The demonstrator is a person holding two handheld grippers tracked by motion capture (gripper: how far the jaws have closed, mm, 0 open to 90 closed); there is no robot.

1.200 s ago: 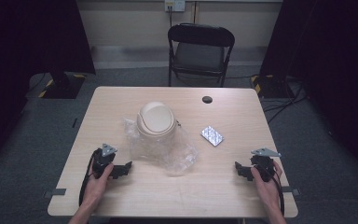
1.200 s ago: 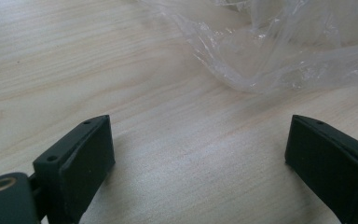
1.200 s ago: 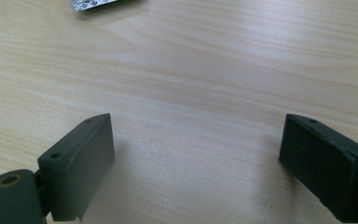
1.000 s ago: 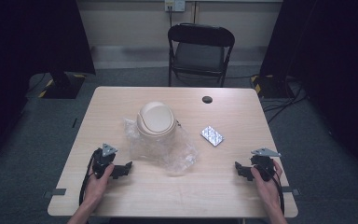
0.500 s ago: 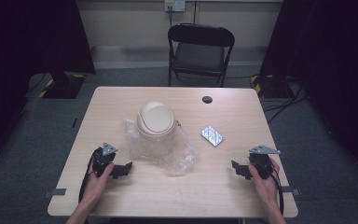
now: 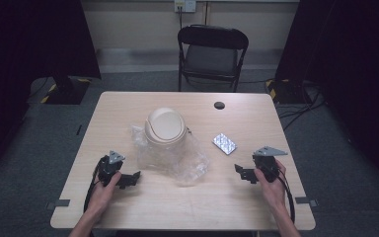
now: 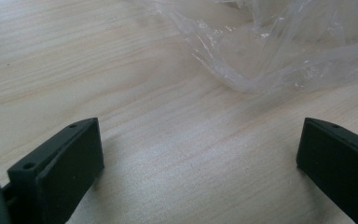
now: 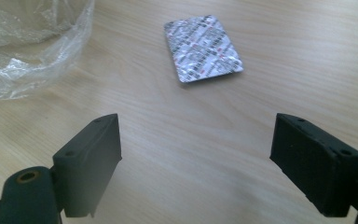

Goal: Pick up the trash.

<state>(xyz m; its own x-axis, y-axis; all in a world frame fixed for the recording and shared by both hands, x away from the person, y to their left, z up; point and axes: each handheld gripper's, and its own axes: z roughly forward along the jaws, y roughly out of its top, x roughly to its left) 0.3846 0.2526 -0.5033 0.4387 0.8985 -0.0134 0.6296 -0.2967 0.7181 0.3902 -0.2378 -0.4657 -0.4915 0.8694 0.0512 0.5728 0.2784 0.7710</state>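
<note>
Pale wood desk [image 6: 128, 106] under dim light, grey carpet all round, a black folding chair [image 6: 212, 52] behind it and dark curtains on both flanks. The left claw [image 6: 133, 177] sits low on the desk, jaws spread wide with bare wood between them; it has not budged from a second back. Just ahead of it lies the crumpled clear plastic bag [image 6: 177, 158], and on the bag's far end sits a beige domed container [image 6: 165, 126]. Past the bag, the silver blister pack [image 6: 224, 143] lies flat on the desk, right in front of the right claw [image 6: 242, 173] and a little apart from it. That right claw gapes wide and grips nothing; its jaws have just been closing a touch, and the hand has edged in toward the bag since the earlier frames. A small black disc [image 6: 219, 105] lies well beyond it, by the far edge. The container's make is hard to tell; the pack's print is too fine to read.
</note>
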